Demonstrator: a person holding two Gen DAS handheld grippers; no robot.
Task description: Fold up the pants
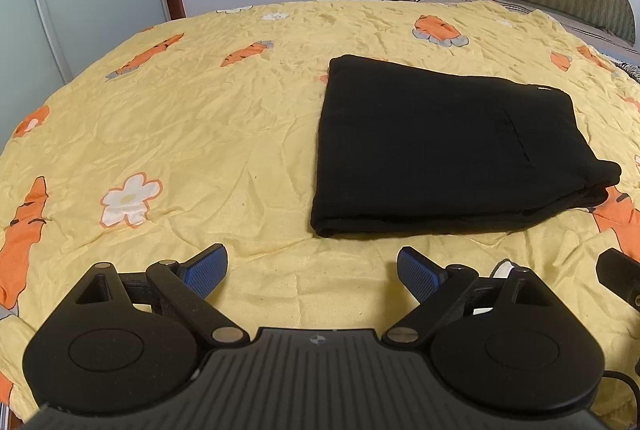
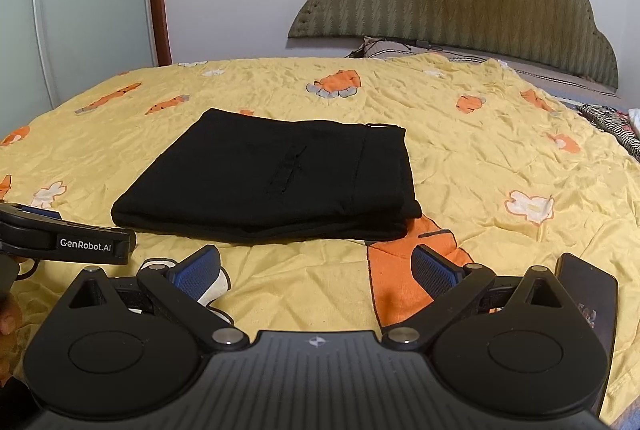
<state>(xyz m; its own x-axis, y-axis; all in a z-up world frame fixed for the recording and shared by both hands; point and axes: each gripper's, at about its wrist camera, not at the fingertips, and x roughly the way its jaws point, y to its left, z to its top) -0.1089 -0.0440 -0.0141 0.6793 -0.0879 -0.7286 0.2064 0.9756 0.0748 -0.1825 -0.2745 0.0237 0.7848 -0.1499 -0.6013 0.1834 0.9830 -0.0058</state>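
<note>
Black fabric pants, folded into a thick rectangle, lie flat on our bed's wrinkled yellow bedspread with orange carrots and white flowers. We hold the left hand-held gripper with its blue-padded fingers spread wide, empty, just short of the pants' near edge. Our right hand-held gripper is equally wide and empty, beside a dark phone.

My black fabric pants lie folded into a flat, roughly square stack of several layers on the bed's yellow carrot-print sheet. The thick folded edge faces me, near the bed's front edge; a white tag peeks out at the far right corner.
</note>
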